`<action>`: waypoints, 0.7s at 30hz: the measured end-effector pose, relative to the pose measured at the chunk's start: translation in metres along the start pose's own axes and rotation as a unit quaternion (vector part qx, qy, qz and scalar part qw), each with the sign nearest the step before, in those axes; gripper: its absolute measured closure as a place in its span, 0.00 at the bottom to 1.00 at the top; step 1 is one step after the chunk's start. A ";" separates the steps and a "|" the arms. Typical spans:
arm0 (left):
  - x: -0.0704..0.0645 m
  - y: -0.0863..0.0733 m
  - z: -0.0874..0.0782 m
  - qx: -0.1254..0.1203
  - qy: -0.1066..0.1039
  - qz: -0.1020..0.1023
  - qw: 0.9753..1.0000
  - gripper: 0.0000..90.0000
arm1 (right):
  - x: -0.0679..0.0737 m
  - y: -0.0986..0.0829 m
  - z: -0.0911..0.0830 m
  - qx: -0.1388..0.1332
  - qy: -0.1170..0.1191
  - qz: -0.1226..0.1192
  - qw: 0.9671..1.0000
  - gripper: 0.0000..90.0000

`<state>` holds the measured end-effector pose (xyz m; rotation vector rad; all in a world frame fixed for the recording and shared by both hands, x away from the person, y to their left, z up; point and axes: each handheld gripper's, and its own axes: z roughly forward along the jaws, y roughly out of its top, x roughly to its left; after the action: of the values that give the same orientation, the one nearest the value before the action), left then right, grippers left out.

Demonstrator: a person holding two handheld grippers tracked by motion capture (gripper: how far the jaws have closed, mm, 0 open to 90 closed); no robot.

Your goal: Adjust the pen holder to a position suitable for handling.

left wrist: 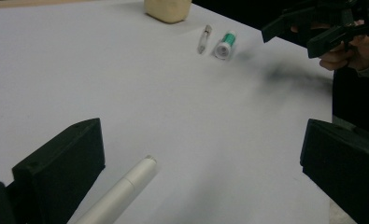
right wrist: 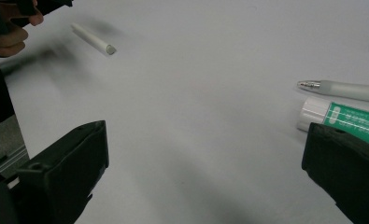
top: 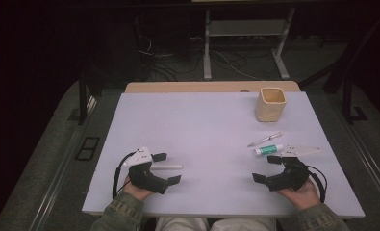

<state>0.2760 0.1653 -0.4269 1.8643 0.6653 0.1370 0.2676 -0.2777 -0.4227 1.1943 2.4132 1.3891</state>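
White table | left tool spread around white marker | untouched

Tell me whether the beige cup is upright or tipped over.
Upright: the beige cup stands on its base at the table's far right, its open mouth facing up.

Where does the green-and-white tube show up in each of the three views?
High view: the green-and-white tube lies right of centre, just ahead of the right gripper.
Left gripper view: top centre, cap end toward the camera.
Right gripper view: right edge, partly behind the right-hand jaw.
Shared landmark: the pen lies right beside the tube in all three.
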 end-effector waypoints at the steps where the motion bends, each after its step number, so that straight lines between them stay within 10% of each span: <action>1: 0.000 0.000 0.000 0.000 0.000 0.000 1.000 0.00 | 0.000 0.000 0.000 0.001 0.000 0.000 1.000 0.00; 21: 0.000 0.000 -0.001 0.002 0.002 0.000 1.000 0.00 | 0.000 0.005 -0.003 0.022 -0.004 -0.006 1.000 0.00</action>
<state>0.2761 0.1661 -0.4270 1.8690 0.6687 0.1387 0.2690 -0.2782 -0.4171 1.1907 2.4525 1.3323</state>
